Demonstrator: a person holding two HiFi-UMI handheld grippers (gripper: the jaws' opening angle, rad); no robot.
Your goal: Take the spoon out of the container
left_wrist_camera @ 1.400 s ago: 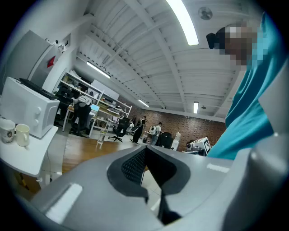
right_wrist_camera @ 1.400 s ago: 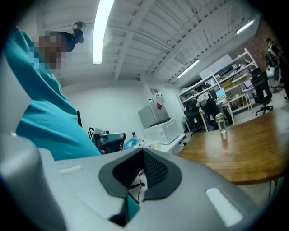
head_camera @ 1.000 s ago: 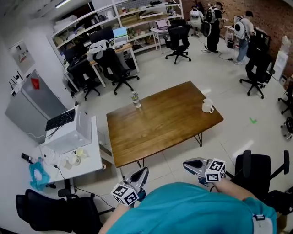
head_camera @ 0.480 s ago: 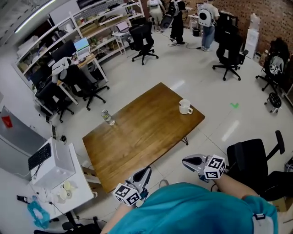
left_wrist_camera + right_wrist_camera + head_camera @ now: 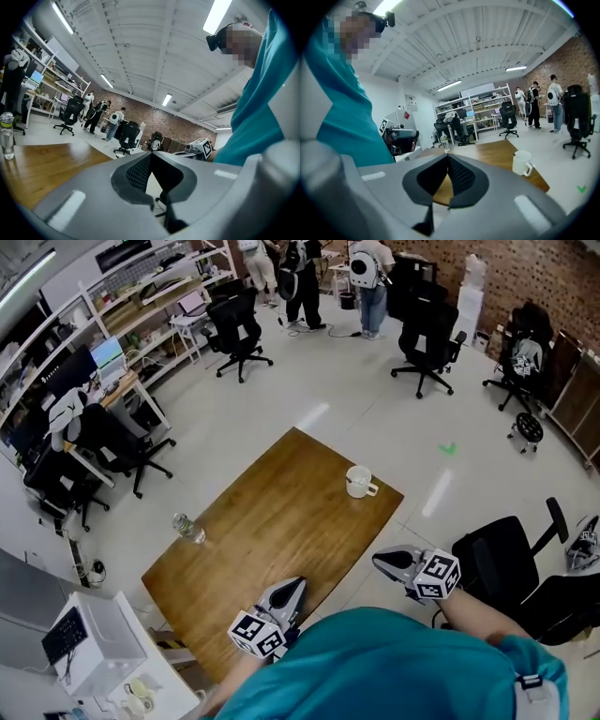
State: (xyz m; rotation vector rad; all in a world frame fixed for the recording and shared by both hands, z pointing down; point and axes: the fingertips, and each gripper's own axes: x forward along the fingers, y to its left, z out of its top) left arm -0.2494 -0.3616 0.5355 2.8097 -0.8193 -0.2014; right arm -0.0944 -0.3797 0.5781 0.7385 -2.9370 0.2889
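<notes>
the view has swung since the earlier frame: the wooden table (image 5: pixel 272 531) now lies nearer and further left, and the white mug (image 5: pixel 357 481) on it has drifted toward the centre of the head view. a black office chair (image 5: pixel 502 559) stands off the table's right corner. the left gripper (image 5: pixel 296 585) hangs over the table's near edge, jaws clenched together on nothing. the right gripper (image 5: pixel 378 562) hovers just off the table's near right side, likewise clenched and empty. the mug stands upright by the table's far right edge, well apart from both grippers; whether a spoon sits in it cannot be made out. a clear bottle (image 5: pixel 187 528) stands at the table's left edge.
</notes>
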